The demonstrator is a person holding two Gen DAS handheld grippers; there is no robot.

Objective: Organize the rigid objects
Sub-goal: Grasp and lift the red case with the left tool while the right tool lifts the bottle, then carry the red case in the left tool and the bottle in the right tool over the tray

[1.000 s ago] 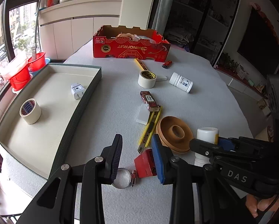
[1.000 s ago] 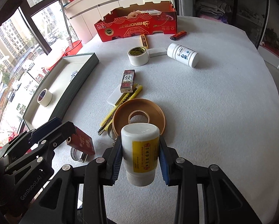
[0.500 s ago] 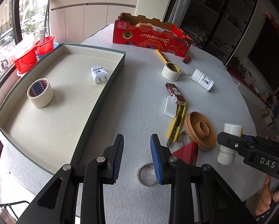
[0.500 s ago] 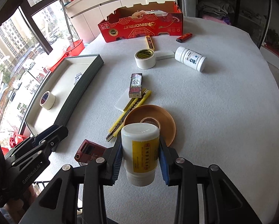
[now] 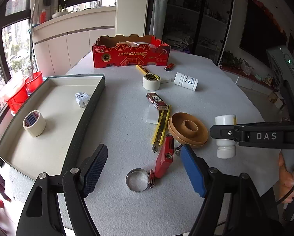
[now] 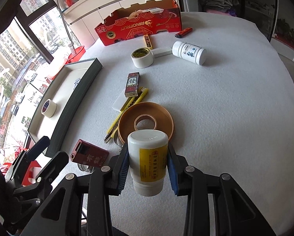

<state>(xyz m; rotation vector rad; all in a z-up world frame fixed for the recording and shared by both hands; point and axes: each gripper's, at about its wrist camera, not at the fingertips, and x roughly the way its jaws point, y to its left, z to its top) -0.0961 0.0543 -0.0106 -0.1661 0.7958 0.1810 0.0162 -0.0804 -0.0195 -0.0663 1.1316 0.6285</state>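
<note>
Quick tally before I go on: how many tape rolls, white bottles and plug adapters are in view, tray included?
Tape rolls: 2
White bottles: 2
Plug adapters: 1
Total: 5

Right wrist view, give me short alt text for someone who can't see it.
The right tongs clamp a white bottle with a yellow label above a grey table strewn with a brown ring-shaped dish, tape roll and red box. A tray sits left.
</note>
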